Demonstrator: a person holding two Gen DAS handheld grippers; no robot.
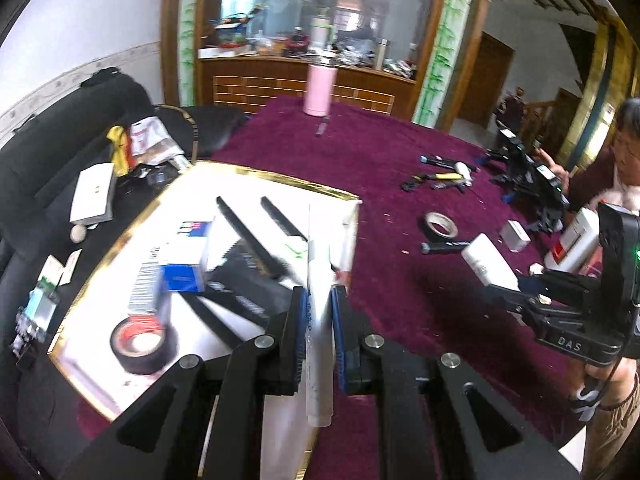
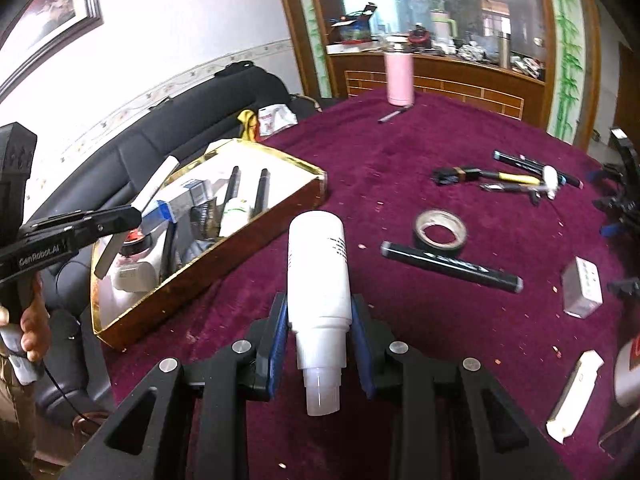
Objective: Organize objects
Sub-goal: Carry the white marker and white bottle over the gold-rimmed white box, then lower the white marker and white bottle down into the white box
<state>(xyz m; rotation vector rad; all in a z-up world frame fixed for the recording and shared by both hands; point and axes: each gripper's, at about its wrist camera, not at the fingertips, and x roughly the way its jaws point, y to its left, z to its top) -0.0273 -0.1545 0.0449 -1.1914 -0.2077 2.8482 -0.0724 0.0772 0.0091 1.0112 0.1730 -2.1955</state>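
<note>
Burgundy cloth covers the tabletop [image 2: 400, 152], which fills the middle of both wrist views. In the left wrist view, the left gripper [image 1: 319, 340] sits at the bottom centre, its blue-padded fingers [image 1: 301, 336] narrow and clamped on a slim white tube [image 1: 318, 320] that stands upright between them. Just behind, at centre left, a gold-rimmed tray [image 1: 280, 178] holds black pens, a blue-and-white box and a roll of black tape [image 1: 140, 346]. In the right wrist view, the right gripper [image 2: 320, 344] at the bottom centre grips a white bottle [image 2: 318, 268] by its lower part, cap end pointing toward the camera. The same tray appears at centre left of that view [image 2: 208, 256], with the left gripper and its tube above its near end. Loose on the cloth to the right lie a tape roll [image 2: 440, 230], a black marker [image 2: 452, 266] just below it, and a small white box [image 2: 582, 292]. A pink flask [image 2: 399, 80] stands at the far edge, top centre. A person sits at the right edge of the left wrist view.
</note>
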